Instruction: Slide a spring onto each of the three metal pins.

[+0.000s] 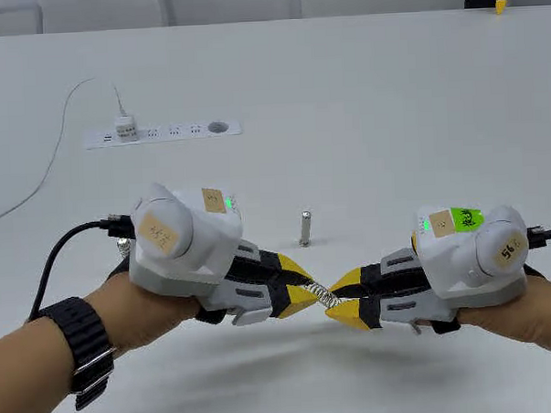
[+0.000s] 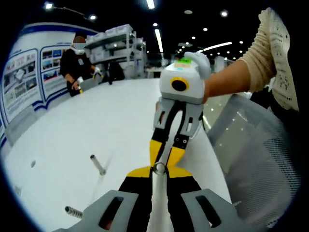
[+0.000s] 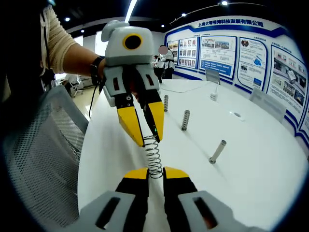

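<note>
Low over white table [image 1: 372, 102], near edge: left gripper [image 1: 307, 289] & right gripper [image 1: 342, 302] tip-to-tip. Both sets of jaws clamped on one steel coil spring [image 1: 326, 297], one end each, held off surface. Bare upright metal pin [image 1: 306, 228] stands just beyond. Right gripper view: two spring-fitted pins [image 3: 185, 120] further back.

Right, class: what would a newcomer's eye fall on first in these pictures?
First come two grippers meeting tip to tip low in the head view, the left gripper and right gripper both pinching one spring with their yellow fingers. Just behind them a bare metal pin stands upright on the white table.
</note>
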A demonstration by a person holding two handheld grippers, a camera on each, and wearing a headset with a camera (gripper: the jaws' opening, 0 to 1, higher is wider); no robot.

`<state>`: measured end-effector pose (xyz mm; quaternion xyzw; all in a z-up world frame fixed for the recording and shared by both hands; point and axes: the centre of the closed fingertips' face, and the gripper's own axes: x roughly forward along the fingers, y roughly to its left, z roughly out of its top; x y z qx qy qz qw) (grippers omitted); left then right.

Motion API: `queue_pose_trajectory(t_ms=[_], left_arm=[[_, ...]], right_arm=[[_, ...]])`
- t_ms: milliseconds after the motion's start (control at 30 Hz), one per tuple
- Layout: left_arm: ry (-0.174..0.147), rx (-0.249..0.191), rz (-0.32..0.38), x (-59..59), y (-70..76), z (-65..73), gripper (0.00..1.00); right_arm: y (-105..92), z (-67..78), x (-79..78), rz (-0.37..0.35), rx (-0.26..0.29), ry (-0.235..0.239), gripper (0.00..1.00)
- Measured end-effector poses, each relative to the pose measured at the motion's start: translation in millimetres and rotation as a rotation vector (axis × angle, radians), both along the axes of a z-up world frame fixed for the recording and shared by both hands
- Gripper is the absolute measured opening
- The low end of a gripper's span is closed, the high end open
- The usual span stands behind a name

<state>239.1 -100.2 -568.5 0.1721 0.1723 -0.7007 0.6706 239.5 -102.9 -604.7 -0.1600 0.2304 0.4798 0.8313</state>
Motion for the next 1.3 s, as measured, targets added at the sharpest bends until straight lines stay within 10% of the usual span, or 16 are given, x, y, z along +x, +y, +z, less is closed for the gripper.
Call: queue_pose_trajectory(t_ms=[1300], left_arm=[[0.040, -0.078, 0.040, 4.4, -14.9, 14.2, 0.09]], right_arm=[[6.2, 7.1, 5.3, -0.041, 0.070, 0.006, 0.15]])
